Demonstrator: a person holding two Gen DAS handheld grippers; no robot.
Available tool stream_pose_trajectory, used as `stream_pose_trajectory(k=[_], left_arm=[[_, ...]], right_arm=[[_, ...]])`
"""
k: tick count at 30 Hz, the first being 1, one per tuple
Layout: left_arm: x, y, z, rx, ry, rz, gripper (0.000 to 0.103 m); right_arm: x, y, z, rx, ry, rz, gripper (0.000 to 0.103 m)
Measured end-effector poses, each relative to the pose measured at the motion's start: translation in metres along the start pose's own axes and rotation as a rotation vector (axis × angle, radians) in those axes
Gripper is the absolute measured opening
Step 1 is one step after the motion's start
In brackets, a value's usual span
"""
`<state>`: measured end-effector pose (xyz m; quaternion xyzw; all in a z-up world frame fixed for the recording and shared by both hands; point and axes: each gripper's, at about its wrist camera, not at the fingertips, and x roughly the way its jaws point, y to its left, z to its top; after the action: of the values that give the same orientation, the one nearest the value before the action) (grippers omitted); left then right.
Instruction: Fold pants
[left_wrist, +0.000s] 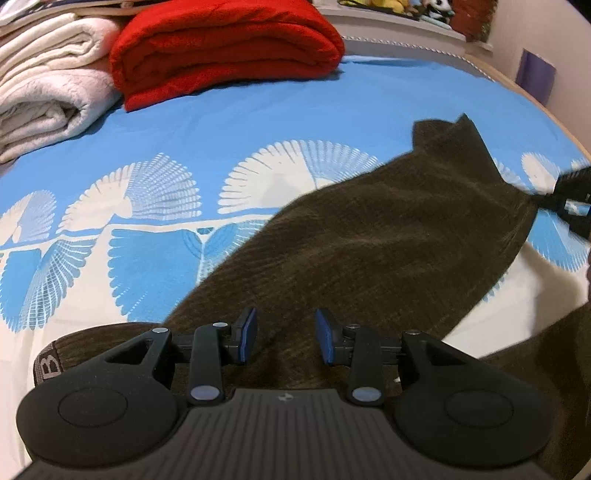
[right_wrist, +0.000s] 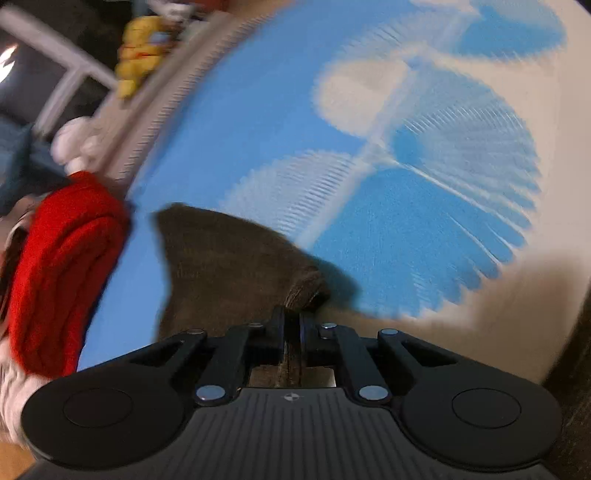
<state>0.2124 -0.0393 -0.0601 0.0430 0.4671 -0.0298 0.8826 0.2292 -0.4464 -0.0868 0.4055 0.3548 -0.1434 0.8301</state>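
Dark brown pants (left_wrist: 369, 240) lie spread over a blue and white bedspread (left_wrist: 221, 129). Their waistband (left_wrist: 48, 365), with a white letter on it, shows at the lower left. My left gripper (left_wrist: 284, 336) hovers over the upper part of the pants, its blue pads (left_wrist: 251, 332) apart and not pressing the cloth. At the right edge of the left wrist view, my right gripper (left_wrist: 550, 201) pinches the leg's end. In the blurred right wrist view the right gripper (right_wrist: 291, 325) is shut on a bunched fold of the pants (right_wrist: 221, 258).
A folded red blanket (left_wrist: 225, 48) and folded white blankets (left_wrist: 48, 81) sit at the far left of the bed. The bed's edge (left_wrist: 517, 85) curves at the back right, with stuffed toys (right_wrist: 140, 48) beyond it.
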Motion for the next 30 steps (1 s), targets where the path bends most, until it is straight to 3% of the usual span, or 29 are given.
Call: stream_pose_trajectory(k=[2,4,6,7,8,10,13,15,17,20,26,30], left_arm=[[-0.002,0.011,0.005,-0.032,-0.010,0.004,0.039],[-0.004,0.023,0.009,-0.069,-0.020,0.013,0.039],[-0.005,0.034,0.013,-0.099,-0.025,0.022,0.039],[-0.005,0.038,0.014,-0.114,-0.021,0.026,0.039],[-0.003,0.041,0.015,-0.125,-0.012,0.025,0.039],[-0.002,0.044,0.015,-0.139,0.002,0.016,0.041],[-0.003,0.043,0.014,-0.132,0.009,-0.002,0.045],[-0.003,0.043,0.013,-0.121,0.007,0.002,0.047],[-0.002,0.044,0.013,-0.124,0.011,0.006,0.047],[0.001,0.046,0.012,-0.133,0.018,0.012,0.047],[0.003,0.043,0.011,-0.116,0.024,0.005,0.048],[0.006,0.045,0.011,-0.120,0.031,0.011,0.048]], right_arm=[[-0.017,0.047,-0.013,-0.227,-0.036,0.127,0.006],[-0.042,0.103,-0.045,-0.537,-0.010,0.346,0.007],[-0.059,0.138,-0.090,-0.809,0.116,0.551,0.007],[-0.059,0.147,-0.114,-0.903,0.219,0.602,0.007],[-0.053,0.150,-0.134,-0.964,0.315,0.604,0.007],[-0.034,0.151,-0.169,-1.053,0.440,0.509,0.008],[-0.014,0.146,-0.179,-1.004,0.484,0.392,0.012],[-0.010,0.144,-0.165,-0.884,0.456,0.369,0.023],[-0.009,0.137,-0.146,-0.717,0.411,0.365,0.044],[0.004,0.126,-0.129,-0.552,0.359,0.319,0.047],[0.035,0.120,-0.130,-0.616,0.292,0.182,0.046],[0.051,0.114,-0.121,-0.612,0.284,0.167,0.046]])
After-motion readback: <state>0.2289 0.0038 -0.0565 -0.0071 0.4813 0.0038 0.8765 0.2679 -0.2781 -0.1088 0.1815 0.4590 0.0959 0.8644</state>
